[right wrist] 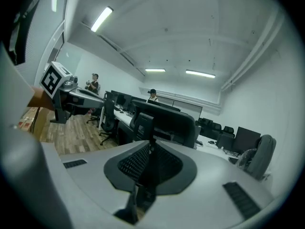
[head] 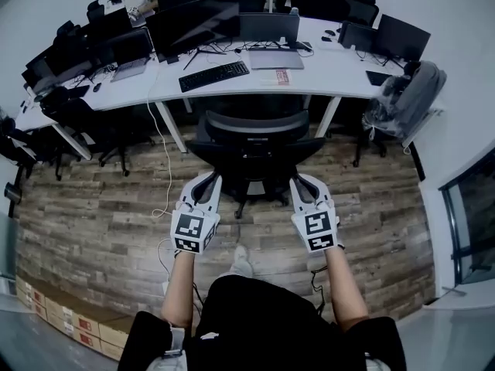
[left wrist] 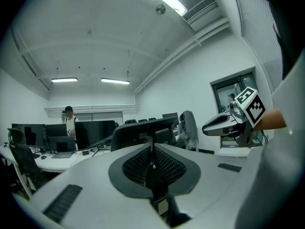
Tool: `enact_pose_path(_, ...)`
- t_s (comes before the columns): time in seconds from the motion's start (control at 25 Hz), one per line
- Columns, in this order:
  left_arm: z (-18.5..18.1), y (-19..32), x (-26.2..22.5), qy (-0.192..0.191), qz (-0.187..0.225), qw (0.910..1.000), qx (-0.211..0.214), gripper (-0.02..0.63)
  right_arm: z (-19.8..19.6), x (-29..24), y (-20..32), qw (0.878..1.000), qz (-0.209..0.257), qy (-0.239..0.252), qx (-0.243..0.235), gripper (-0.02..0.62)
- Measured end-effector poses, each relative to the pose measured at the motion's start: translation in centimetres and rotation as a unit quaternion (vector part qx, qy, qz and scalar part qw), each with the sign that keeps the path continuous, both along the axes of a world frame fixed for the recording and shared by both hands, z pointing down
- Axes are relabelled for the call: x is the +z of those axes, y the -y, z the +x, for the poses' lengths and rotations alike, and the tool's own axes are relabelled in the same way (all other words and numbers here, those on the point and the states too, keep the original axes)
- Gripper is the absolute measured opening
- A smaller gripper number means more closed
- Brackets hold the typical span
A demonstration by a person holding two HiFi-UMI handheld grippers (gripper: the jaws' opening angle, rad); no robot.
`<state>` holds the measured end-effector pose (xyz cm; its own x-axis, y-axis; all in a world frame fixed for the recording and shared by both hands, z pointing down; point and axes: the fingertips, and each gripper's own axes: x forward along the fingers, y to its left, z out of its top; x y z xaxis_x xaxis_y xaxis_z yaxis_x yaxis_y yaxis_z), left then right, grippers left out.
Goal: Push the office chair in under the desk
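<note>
JAWS: left gripper (head: 209, 181) and right gripper (head: 302, 182) both pressed together, empty | CHAIR: office chair (head: 255, 149) just short of the worktop (head: 332, 62), beyond my tips | RISK: uneven shove could swivel it; armrests may catch the worktop edge; casters may snag the white cable (head: 165, 168) on the left.

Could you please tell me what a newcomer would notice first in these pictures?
The black office chair stands in the middle of the head view, in front of the long white desk loaded with monitors. The left gripper and right gripper, both shut and empty, point at it from either side.
</note>
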<state>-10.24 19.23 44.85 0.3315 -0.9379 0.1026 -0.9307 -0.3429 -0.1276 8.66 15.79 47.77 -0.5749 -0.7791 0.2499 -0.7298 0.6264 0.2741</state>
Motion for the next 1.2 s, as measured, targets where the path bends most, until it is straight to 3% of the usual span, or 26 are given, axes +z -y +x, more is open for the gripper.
enact_pose_path(0.08, -0.4, 1.7, 1.1, 0.017, -0.015, 0.9997, 0.008, 0.038, -0.5, 0.7, 1.7, 1.0, -0.003, -0.016, 0.0, 0.028)
enact_pose_path(0.16, -0.6, 3.4, 2.2, 0.047, -0.033, 0.9981, 0.021, 0.133, -1.0, 0.9, 3.3, 1.0, -0.005, -0.023, 0.001, 0.028)
enact_pose_path(0.32, -0.7, 6.3, 3.1, 0.095, -0.045, 0.9936, 0.041, 0.154, -2.2, 1.1, 6.3, 0.999, -0.014, -0.029, 0.003, 0.037)
enact_pose_path(0.44, -0.9, 8.4, 4.3, 0.131, -0.063, 0.9875, 0.061, 0.227, -3.1, 2.4, 8.3, 0.998, -0.026, -0.05, -0.001, 0.096)
enact_pose_path(0.56, -1.1, 10.1, 5.5, 0.155, -0.07, 0.9818, 0.085, 0.256, -3.8, 3.9, 10.0, 0.995, -0.02, -0.101, 0.0, 0.147)
enact_pose_path(0.68, -1.5, 11.8, 6.8, 0.202, -0.072, 0.9705, 0.111, 0.281, -4.4, 5.6, 11.7, 0.981, -0.004, -0.193, 0.002, 0.247)
enact_pose_path(0.84, -1.5, 13.2, 7.8, 0.25, -0.07, 0.9559, 0.137, 0.3, -4.7, 7.5, 13.1, 0.96, 0.006, -0.28, 0.005, 0.284)
enact_pose_path(1.08, -0.6, 14.4, 9.6, 0.321, -0.07, 0.9274, 0.18, 0.36, -4.0, 9.8, 14.8, 0.947, -0.009, -0.322, 0.022, 0.284)
enact_pose_path(1.2, -1.1, 15.7, 10.1, 0.331, -0.071, 0.9235, 0.179, 0.364, -3.7, 10.2, 16.1, 0.945, -0.009, -0.325, 0.038, 0.284)
